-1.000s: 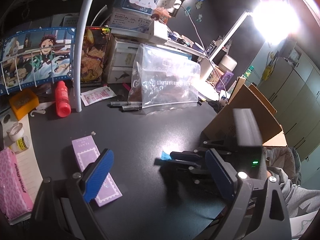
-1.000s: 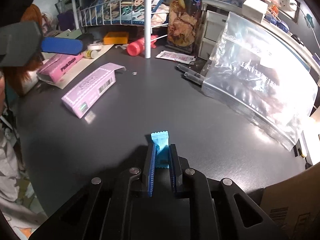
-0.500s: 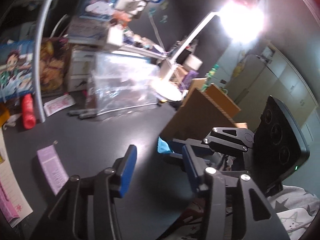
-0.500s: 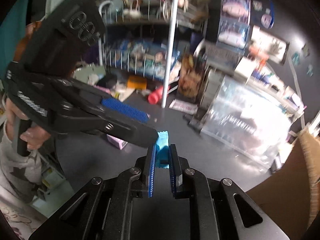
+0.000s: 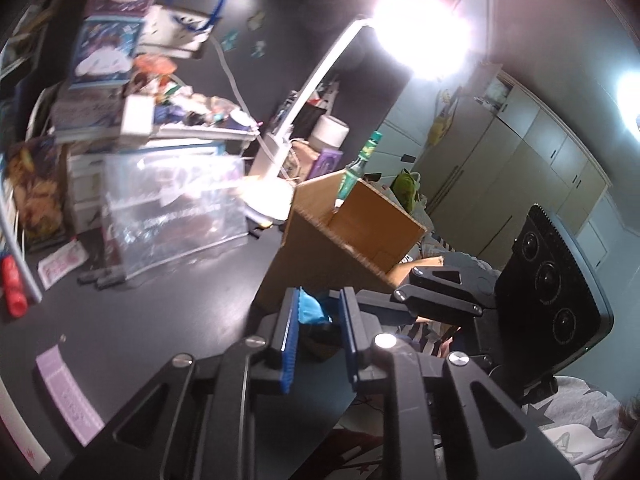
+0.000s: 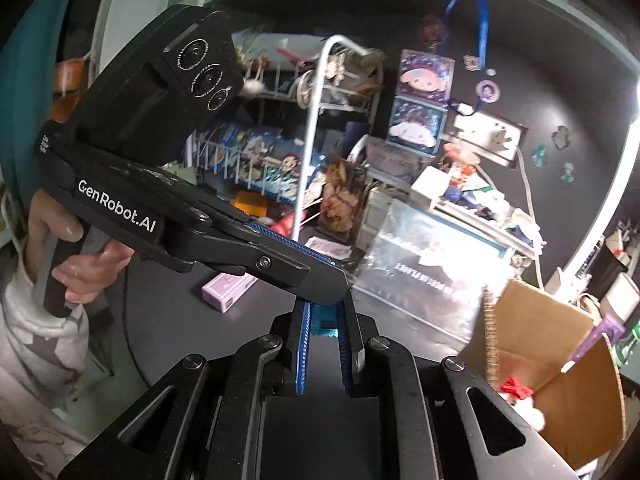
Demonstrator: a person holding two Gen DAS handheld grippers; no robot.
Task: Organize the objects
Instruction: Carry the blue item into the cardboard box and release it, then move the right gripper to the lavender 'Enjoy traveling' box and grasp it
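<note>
While the left gripper point(image 5: 319, 332) sits low in the middle of its own view, its jaws have just been closing and now stand narrow on the blue packet point(image 5: 312, 310), which shows between the pads above the desk point(image 5: 160, 320), with the box point(image 5: 352, 240) just behind it at centre right. How firmly those pads bite is hard to tell, since the packet seems to lie more against the left pad; a shallow, one-sided hold could let it slip and drop onto the desk instead of into the box. Seen from the right wrist, the right gripper point(image 6: 324, 332) at lower centre is also clamped tight on the same packet, and the left gripper's finger comes in from the upper left, held by a hand point(image 6: 80, 264), and crosses right over the right gripper's tips. With both tools gripping one small wrapper, any pull apart or twist could tear it or yank it free of one side. Letting go on the right before the left hold is sure would drop it, and the crossed fingers could knock together.
</note>
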